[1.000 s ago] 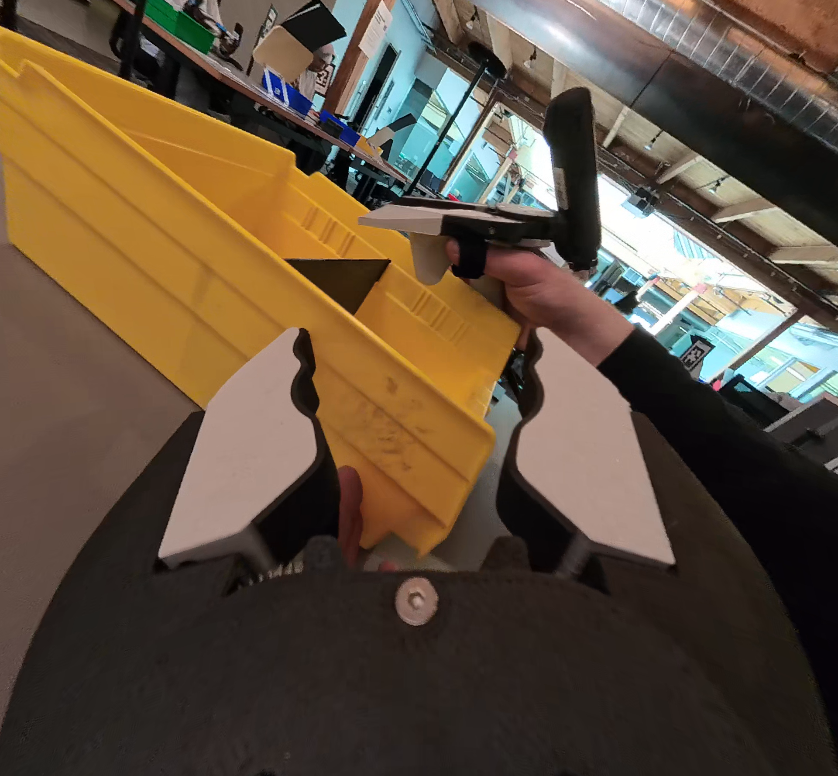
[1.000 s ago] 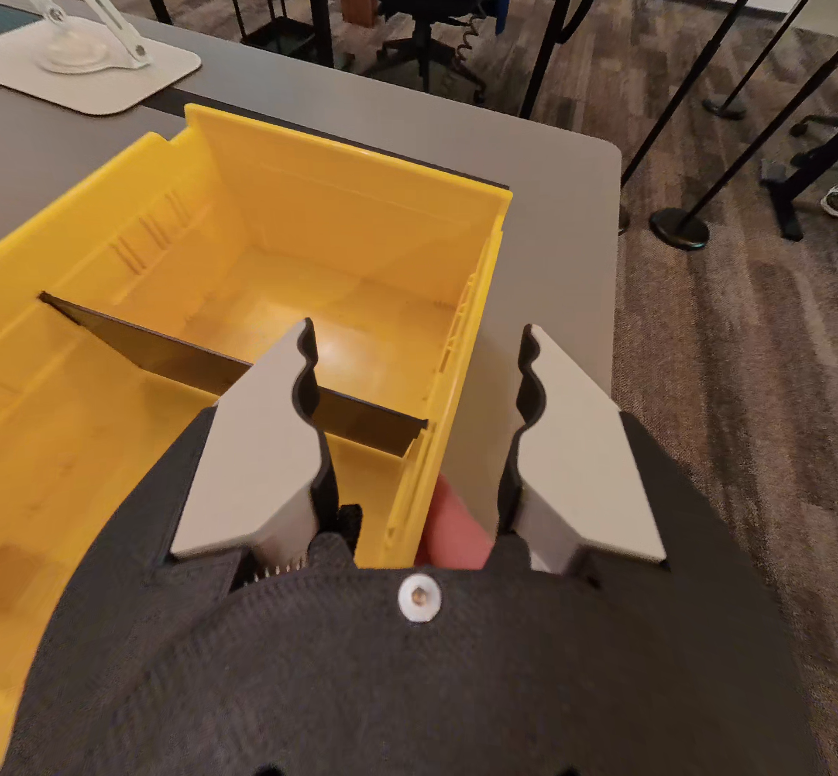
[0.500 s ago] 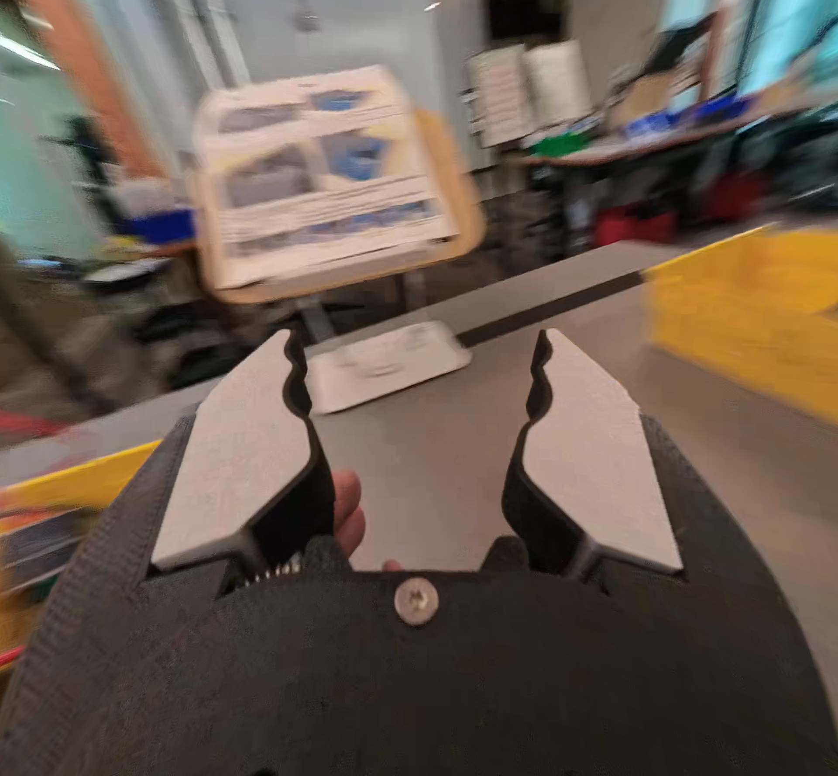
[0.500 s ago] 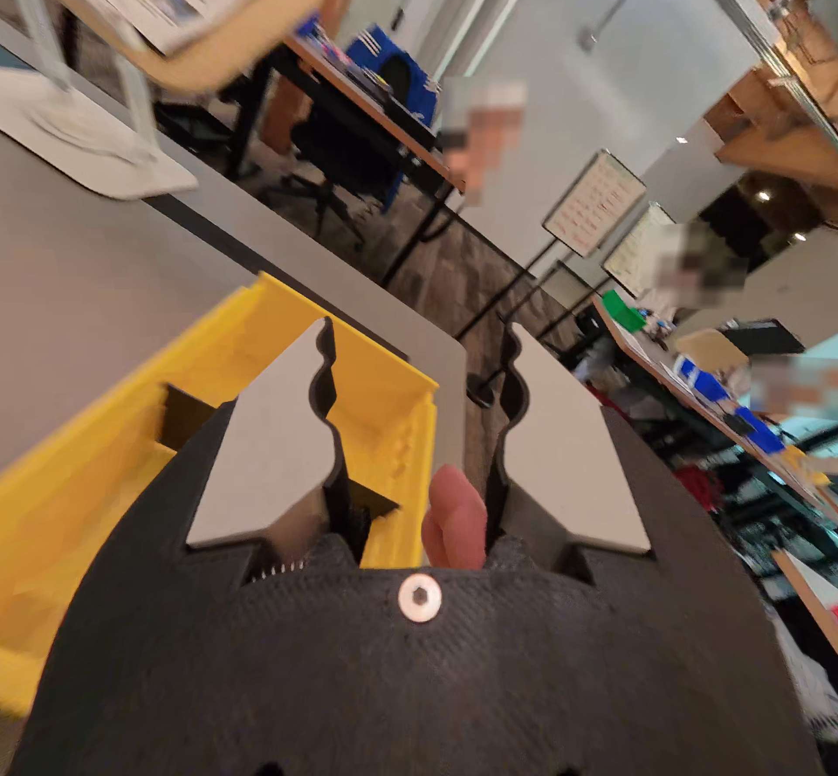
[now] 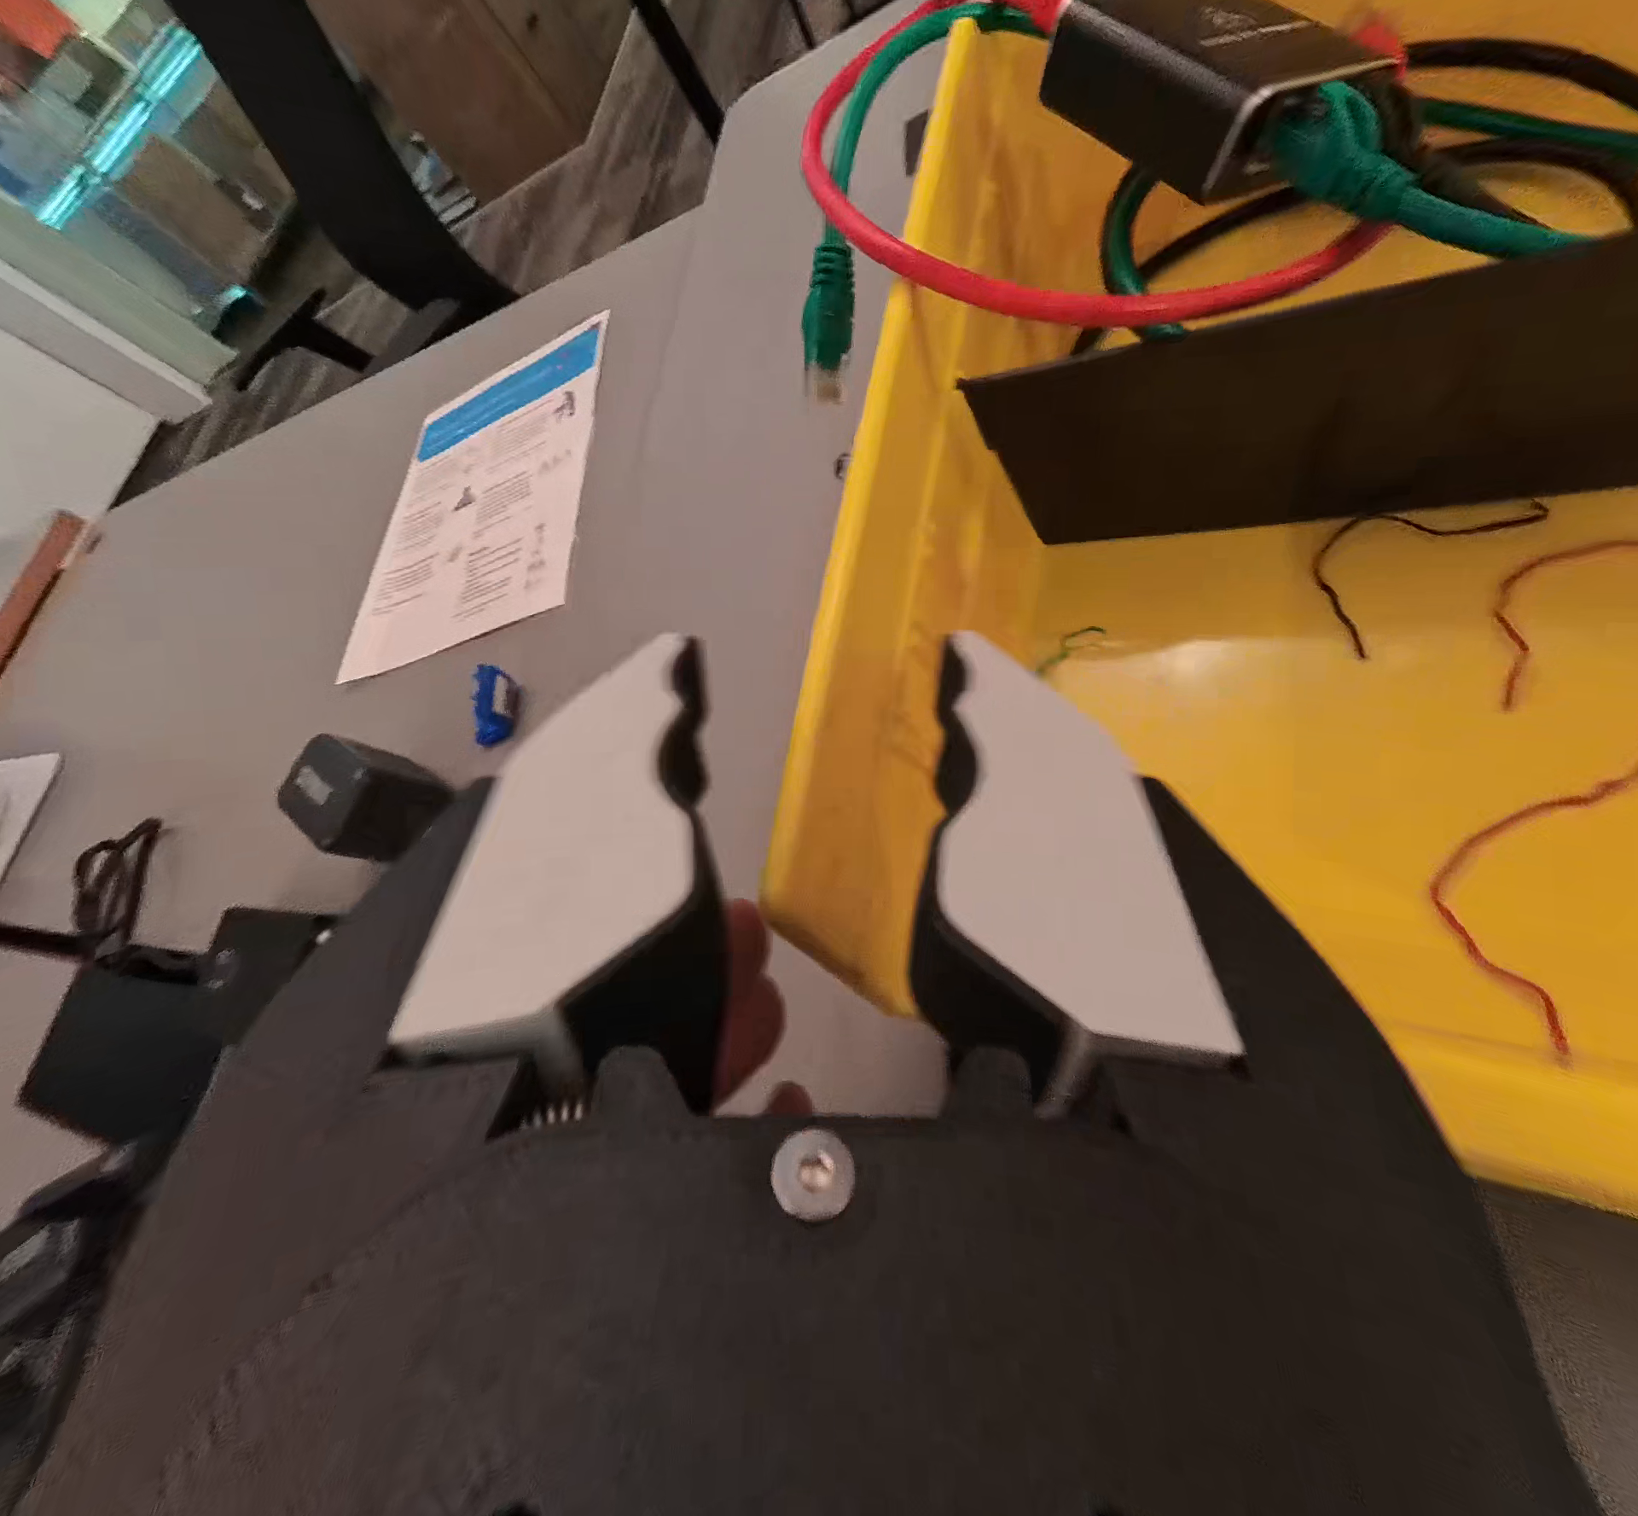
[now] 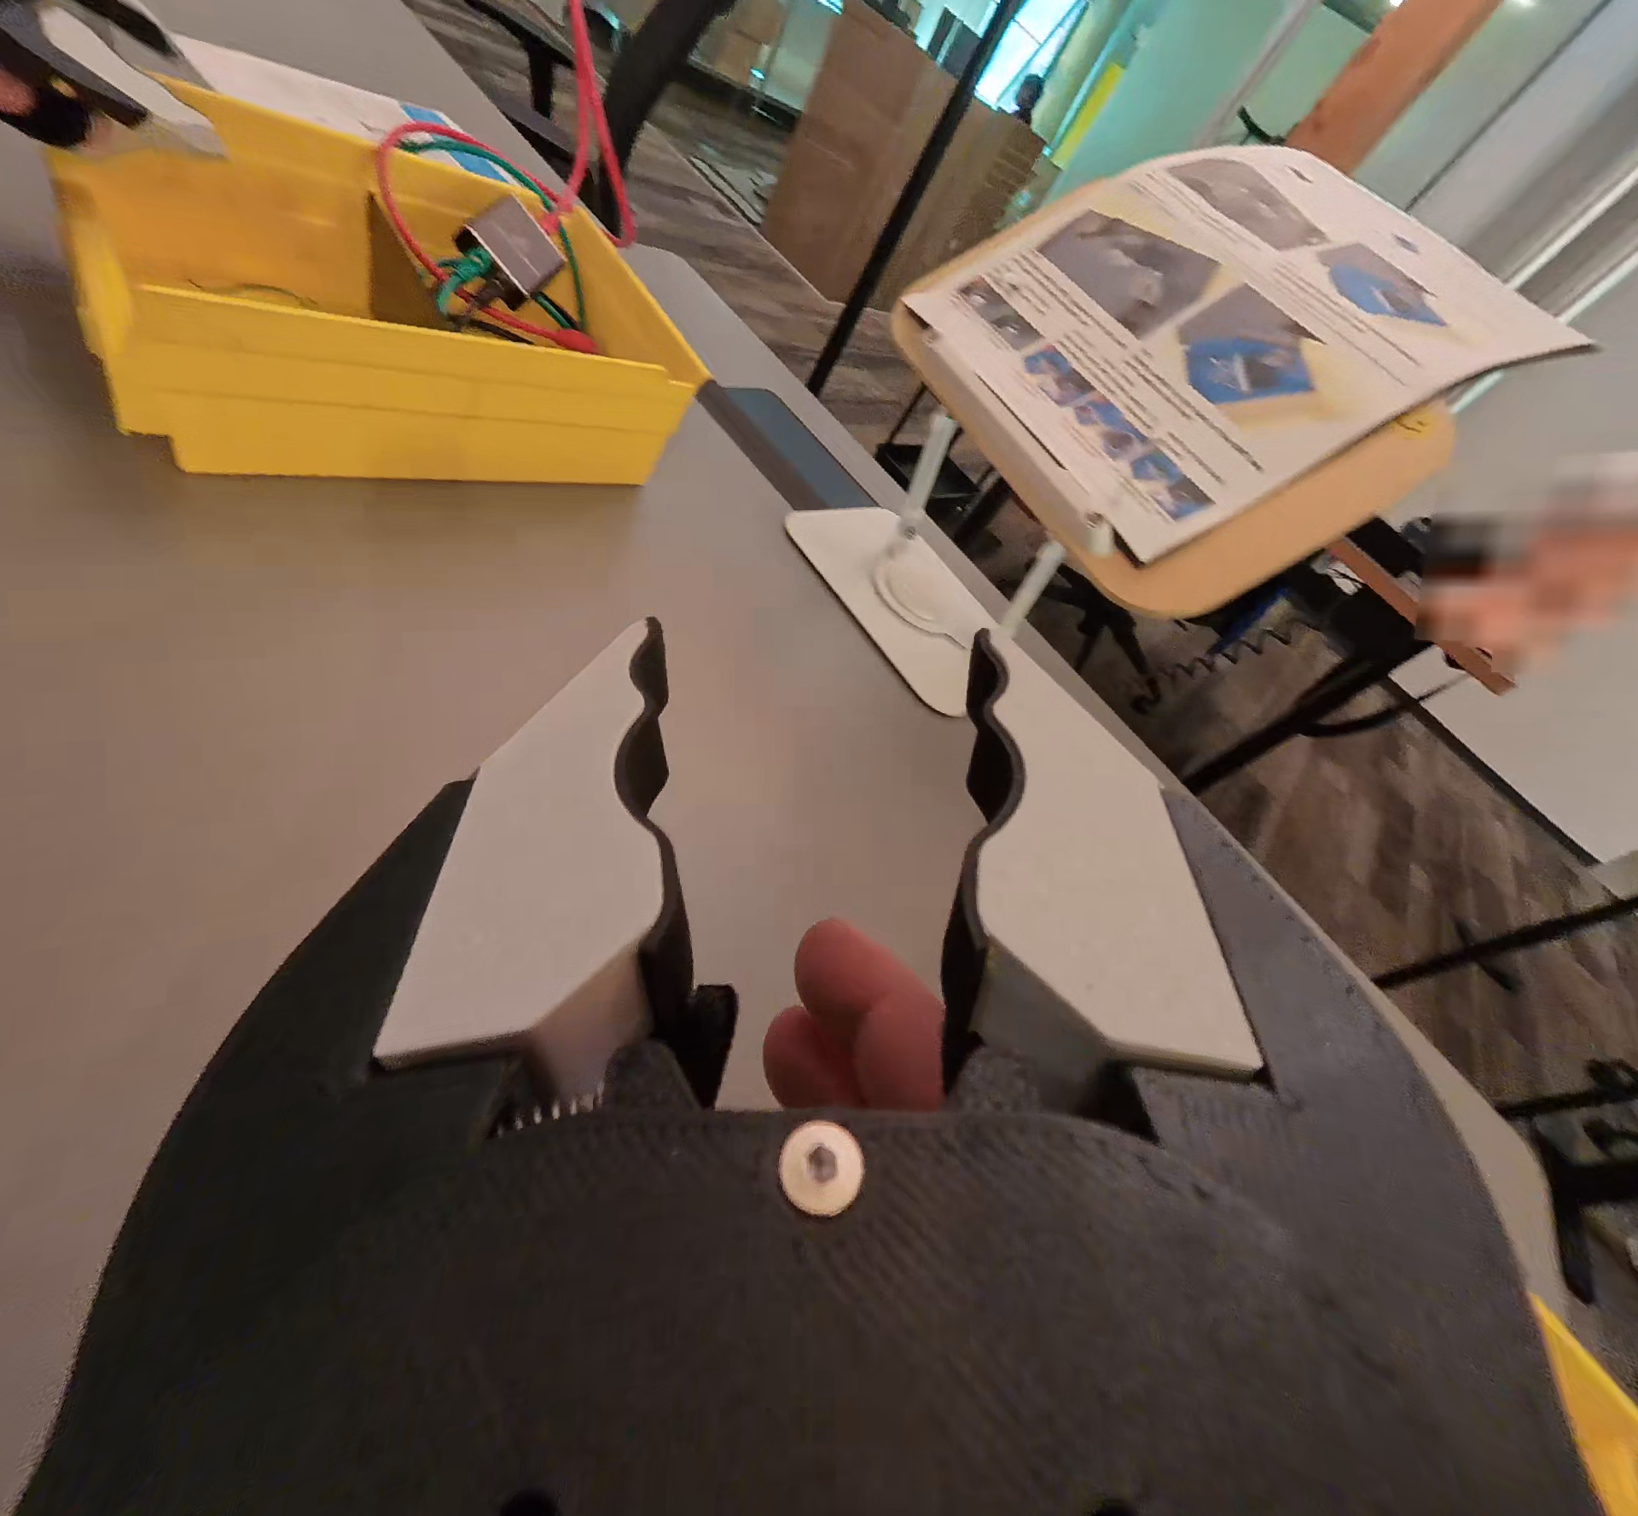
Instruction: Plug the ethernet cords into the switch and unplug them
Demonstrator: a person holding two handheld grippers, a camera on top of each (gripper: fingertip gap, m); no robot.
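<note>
since half a second ago both views have swung round; left hand-held gripper [image 5: 815, 676] now hangs over the near corner of a yellow bin [image 5: 886, 676], jaws apart and empty, where before it faced open bench and a document stand; bin wall runs up between its fingertips; ahead and to its right, in the far compartment past a black divider [image 5: 1329, 427], sits the black switch [image 5: 1205, 82], tilted, tangled with green cord [image 5: 1347, 162] and red cord [image 5: 895, 250]; both loop out over the bin rim; green plug [image 5: 826, 321] hangs loose outside the wall, straight ahead of the left fingertip; left of the gripper on the grey bench [image 5: 222, 631]: printed sheet [image 5: 483, 498], small blue piece [image 5: 495, 704], black adapter [image 5: 354, 795]; right hand-held gripper [image 6: 811, 658] jaws apart, empty, above bare bench; bin with switch well ahead to its left; document stand [image 6: 1223, 374] ahead to its right.
</note>
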